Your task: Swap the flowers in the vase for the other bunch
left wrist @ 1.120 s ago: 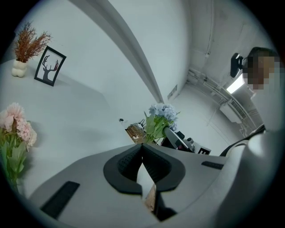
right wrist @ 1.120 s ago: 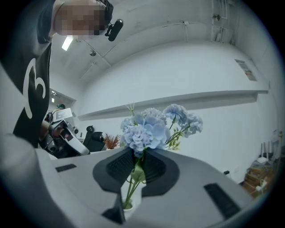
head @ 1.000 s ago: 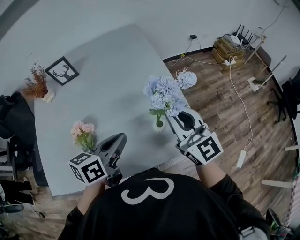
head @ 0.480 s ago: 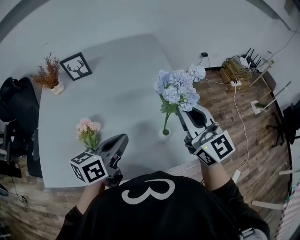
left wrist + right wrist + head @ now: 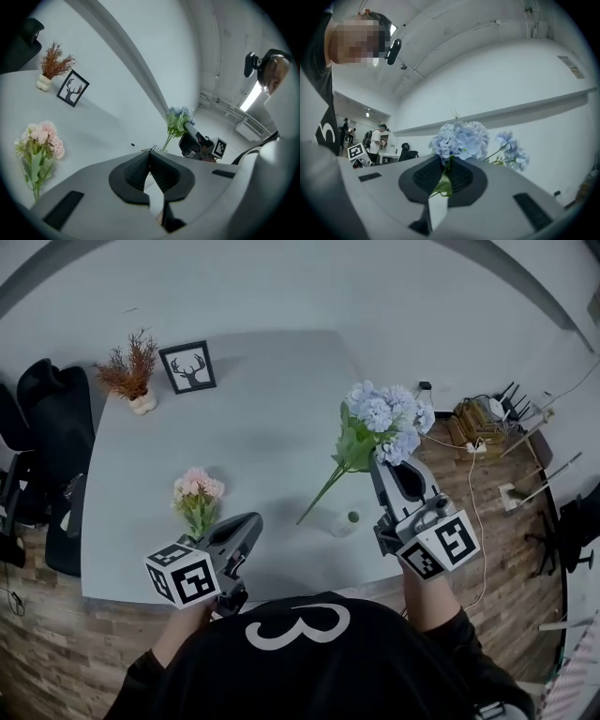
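My right gripper is shut on the stem of the blue bunch just under its leaves. The bunch hangs in the air, its long stem slanting down-left, free of the small pale vase on the table below. In the right gripper view the blue bunch rises out of my right gripper. The pink bunch stands upright on the table beside my left gripper; its base is hidden. In the left gripper view my left gripper is shut and holds nothing, with the pink bunch to its left.
On the grey table, a framed deer picture and a dried plant in a white pot sit at the far left corner. A black chair stands at the left. Cables and a router lie on the wooden floor to the right.
My right gripper has risen with the blue bunch, drawing its stem up out of the vase and tilting it. My left gripper has shifted a little closer to the pink bunch.
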A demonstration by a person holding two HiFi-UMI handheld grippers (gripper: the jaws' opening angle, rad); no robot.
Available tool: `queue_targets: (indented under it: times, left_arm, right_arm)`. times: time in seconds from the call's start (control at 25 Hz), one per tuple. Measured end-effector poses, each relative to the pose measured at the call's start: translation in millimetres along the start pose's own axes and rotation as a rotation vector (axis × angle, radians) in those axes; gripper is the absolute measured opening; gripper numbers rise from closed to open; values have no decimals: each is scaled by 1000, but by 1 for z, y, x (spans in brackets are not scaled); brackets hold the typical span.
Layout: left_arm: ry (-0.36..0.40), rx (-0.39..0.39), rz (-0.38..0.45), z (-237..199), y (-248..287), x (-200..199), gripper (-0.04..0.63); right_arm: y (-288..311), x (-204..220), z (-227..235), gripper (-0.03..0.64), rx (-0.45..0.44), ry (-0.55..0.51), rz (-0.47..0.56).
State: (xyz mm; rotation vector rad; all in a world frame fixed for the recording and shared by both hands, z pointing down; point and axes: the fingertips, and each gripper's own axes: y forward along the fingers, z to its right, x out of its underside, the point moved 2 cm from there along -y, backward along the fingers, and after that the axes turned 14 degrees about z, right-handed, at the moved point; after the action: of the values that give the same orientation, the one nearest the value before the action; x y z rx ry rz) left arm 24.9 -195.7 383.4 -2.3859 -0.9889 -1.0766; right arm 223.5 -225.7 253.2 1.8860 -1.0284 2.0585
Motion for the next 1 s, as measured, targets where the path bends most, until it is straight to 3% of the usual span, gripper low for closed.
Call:
queue_targets:
  times: [0.52, 0.84, 1.0]
  left_arm:
    - [-22, -150, 98, -36, -100, -36, 12]
    - [-45, -233, 129, -55, -133, -40, 12]
    - [-56, -265, 131, -59, -138, -38, 12]
  right_arm:
    - [49, 70, -100, 26, -177, 133, -155]
    - [54, 128, -121, 26, -217, 161, -286]
    - [47, 168, -124, 26, -242, 138, -402]
